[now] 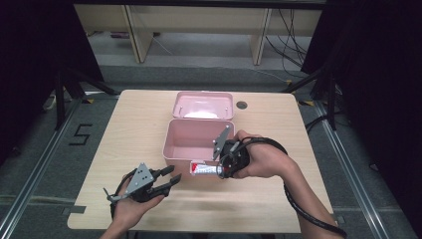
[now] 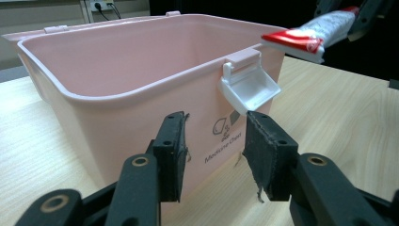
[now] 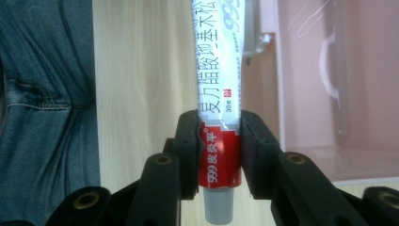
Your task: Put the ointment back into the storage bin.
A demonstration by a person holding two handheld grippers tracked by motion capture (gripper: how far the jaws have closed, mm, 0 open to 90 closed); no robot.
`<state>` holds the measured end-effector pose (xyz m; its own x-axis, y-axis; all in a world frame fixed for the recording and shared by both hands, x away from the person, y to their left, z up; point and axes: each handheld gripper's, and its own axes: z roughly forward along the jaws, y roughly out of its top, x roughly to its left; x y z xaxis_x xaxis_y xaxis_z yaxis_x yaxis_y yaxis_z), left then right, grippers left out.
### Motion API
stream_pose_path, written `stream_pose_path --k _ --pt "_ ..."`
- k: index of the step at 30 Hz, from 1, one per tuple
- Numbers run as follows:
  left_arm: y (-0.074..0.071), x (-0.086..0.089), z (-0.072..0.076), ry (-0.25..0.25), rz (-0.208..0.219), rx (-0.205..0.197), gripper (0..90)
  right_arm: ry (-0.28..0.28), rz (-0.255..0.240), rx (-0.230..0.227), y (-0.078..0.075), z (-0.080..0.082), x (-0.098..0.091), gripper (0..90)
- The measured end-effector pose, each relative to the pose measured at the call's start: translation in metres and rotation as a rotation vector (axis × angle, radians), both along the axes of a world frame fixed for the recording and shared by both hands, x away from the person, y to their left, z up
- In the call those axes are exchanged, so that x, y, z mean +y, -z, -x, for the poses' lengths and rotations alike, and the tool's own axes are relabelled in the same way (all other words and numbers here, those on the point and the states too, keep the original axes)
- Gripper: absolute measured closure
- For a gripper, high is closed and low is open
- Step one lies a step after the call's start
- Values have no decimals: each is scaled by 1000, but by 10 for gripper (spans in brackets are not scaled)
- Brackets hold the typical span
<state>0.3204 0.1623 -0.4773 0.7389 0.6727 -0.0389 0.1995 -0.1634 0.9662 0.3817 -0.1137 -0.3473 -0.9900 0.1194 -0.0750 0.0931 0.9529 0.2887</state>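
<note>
A white and red ointment tube (image 1: pixel 203 170) hangs just in front of the open pink medicine box (image 1: pixel 171 149), above the table. My right gripper (image 1: pixel 220 171) is shut on its red cap end. In the right gripper view the pads clamp the tube (image 3: pixel 217 70) on both sides, and its right gripper (image 3: pixel 219 120) shows the white cap pointing back at the camera. My left gripper (image 1: pixel 174 174) rests low at the front left, open and holding nothing. In the left gripper view the left gripper (image 2: pixel 214 155) faces the box's front wall (image 2: pixel 117 117), with the tube (image 2: pixel 310 35) at the upper right.
The box's lid (image 1: pixel 203 104) lies folded back behind it. A white latch (image 2: pixel 249 89) sticks out from the front rim. A dark round hole (image 1: pixel 242 105) marks the table at the back right. Denim trousers (image 3: pixel 42 117) show beyond the table's near edge.
</note>
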Motion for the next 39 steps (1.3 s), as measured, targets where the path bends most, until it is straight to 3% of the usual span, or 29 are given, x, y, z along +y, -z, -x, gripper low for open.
stream_pose_path --k 4,5,6,9,11,12,17,18,20,21,32,39 --pt "0 0 0 0 -2 0 583 -8 -11 -12 -2 -4 -1 714" --pt "0 0 0 0 1 0 583 17 1 -11 -4 -3 -1 714" --pt "0 0 0 1 1 -1 583 -10 -15 -19 -3 -6 -1 714" --pt "0 0 0 0 1 0 583 34 -11 -9 -5 -7 -1 714" --pt "0 0 1 1 3 1 582 -1 -27 -22 -5 -11 -2 714" --pt "0 0 1 1 3 1 582 39 -25 -8 -6 -10 -3 714" --pt "0 0 1 -1 3 3 582 10 -36 -25 -6 -19 -4 714" --pt "0 0 1 -1 0 1 582 47 -31 -15 -7 -18 -4 714" --pt "0 0 1 1 0 1 582 58 -35 -18 -9 -19 -4 714" --pt "-1 0 1 2 -1 1 583 37 -41 -27 -9 -22 -4 714" --pt "-1 1 0 1 4 -4 582 96 -51 -32 -13 -33 3 714" --pt "-2 2 1 1 0 -2 582 96 -54 -34 -11 -40 6 714"
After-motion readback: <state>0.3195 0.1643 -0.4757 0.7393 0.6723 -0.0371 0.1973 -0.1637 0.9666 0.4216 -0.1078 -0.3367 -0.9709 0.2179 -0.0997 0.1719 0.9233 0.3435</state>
